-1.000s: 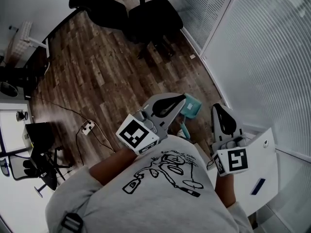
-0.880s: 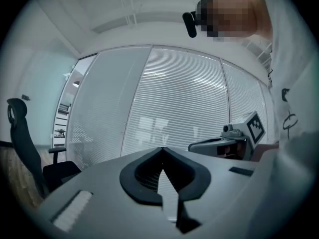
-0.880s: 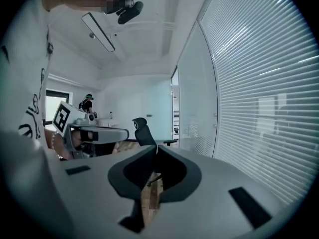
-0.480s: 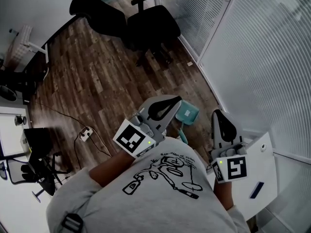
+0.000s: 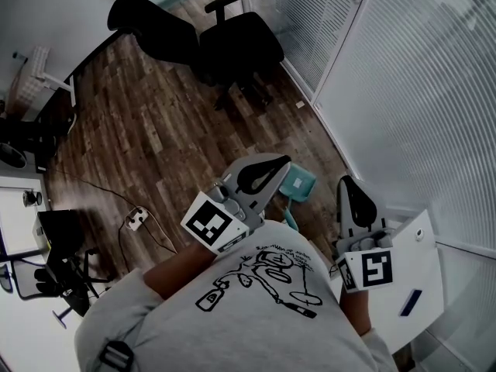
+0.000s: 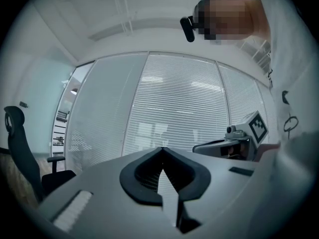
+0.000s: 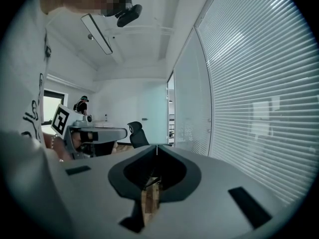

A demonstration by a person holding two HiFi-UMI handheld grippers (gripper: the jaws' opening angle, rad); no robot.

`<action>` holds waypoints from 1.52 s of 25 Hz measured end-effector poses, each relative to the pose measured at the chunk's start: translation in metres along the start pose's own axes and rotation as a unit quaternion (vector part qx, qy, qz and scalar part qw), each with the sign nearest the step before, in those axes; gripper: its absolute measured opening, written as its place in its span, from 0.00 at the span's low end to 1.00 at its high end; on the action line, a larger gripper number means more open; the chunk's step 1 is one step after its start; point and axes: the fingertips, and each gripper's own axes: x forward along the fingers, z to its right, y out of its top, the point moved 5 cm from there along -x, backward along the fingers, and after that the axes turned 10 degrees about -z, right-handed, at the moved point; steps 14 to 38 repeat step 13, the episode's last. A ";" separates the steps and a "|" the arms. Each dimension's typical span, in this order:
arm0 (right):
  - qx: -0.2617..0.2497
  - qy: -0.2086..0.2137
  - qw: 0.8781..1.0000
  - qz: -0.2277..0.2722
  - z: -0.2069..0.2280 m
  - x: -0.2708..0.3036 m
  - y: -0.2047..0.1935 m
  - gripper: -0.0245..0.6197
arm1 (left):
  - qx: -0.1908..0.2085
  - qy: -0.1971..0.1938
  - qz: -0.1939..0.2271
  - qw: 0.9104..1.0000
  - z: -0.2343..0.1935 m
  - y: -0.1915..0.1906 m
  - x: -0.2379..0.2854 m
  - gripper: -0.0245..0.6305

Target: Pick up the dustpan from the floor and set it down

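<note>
L gripper (image 5: 285,163) closed, empty | R gripper (image 5: 346,181) closed, empty | dustpan (image 5: 298,183) on floor (image 5: 155,130) btwn | chairs (image 5: 240,41) beyond

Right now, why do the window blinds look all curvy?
Head view: the wide lens bends the straight blinds into arcs. Left gripper view: the same bulge, with black corners round the picture. Right gripper view: the slats fan out, corners black too.
</note>
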 end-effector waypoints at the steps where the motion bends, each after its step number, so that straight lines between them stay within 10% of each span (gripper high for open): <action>1: -0.001 0.000 1.000 0.000 0.001 -0.001 -0.001 0.05 | 0.000 0.000 -0.001 1.000 0.000 -0.001 0.001 0.04; 38: -0.004 -0.002 1.000 -0.001 0.001 -0.007 0.001 0.05 | -0.006 -0.003 -0.001 1.000 0.008 0.003 -0.001 0.04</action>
